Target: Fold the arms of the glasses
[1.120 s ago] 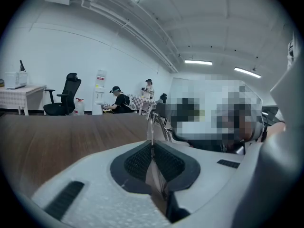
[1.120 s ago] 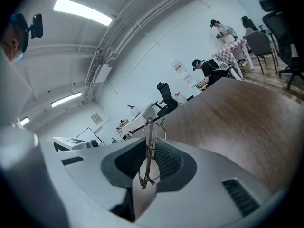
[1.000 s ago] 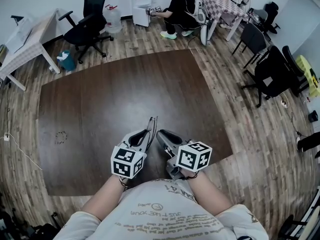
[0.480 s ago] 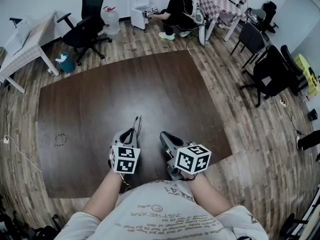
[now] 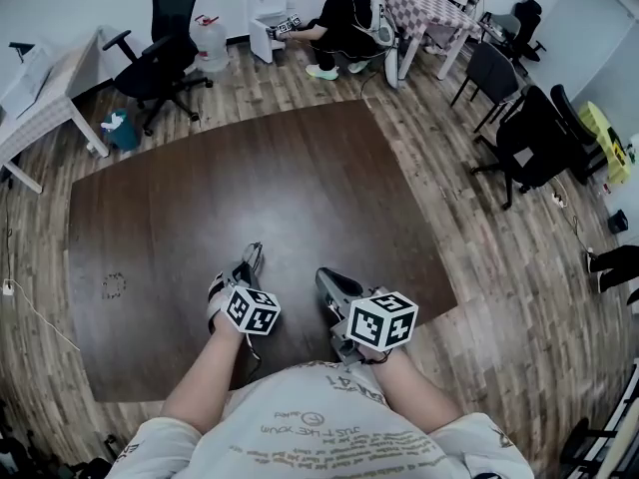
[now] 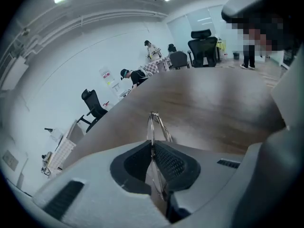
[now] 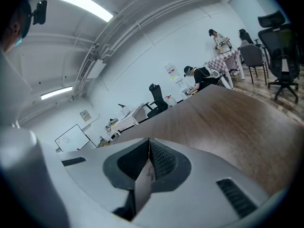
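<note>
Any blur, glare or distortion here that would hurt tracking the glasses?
Head view: heavy fisheye, the table edges bow, faint sheen mid-table, glasses tiny. Left gripper view: dark round vignette, table surface soft, likely motion blur; the glasses pinched in the left claw are thin but legible. Right gripper view: table grain sharp, ceiling strips blown out.
</note>
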`<state>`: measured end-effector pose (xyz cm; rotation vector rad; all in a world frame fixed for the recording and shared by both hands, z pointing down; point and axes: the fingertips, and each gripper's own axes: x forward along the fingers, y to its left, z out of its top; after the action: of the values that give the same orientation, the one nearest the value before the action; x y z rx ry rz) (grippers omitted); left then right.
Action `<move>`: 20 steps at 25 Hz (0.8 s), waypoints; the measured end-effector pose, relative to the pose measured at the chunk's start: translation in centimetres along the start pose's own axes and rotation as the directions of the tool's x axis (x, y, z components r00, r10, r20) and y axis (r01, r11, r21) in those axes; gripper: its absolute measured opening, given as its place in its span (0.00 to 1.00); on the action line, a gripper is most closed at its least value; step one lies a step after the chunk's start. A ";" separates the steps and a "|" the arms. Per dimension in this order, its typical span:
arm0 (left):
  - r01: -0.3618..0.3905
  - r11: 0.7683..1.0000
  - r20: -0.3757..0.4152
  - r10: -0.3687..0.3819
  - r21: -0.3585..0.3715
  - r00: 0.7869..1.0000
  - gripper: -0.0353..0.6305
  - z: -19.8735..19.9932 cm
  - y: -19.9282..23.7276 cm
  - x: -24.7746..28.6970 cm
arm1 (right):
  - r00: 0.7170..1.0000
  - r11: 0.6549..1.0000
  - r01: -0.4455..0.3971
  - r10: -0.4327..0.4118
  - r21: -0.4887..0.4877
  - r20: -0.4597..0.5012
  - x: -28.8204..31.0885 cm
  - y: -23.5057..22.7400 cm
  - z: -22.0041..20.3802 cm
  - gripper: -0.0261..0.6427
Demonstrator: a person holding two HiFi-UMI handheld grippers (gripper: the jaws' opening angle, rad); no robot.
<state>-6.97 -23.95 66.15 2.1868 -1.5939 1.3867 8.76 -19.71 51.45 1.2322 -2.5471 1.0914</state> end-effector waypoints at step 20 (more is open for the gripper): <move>-0.018 0.974 -0.051 0.030 0.227 0.998 0.12 -1.6 -1.5 4.7 | 0.999 0.998 0.052 -0.052 0.023 0.000 -1.2 -1.3 -0.6 0.07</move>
<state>-6.55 -25.67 70.98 2.2326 -1.5158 1.6965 10.40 -19.07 52.22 1.2966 -2.4952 1.1126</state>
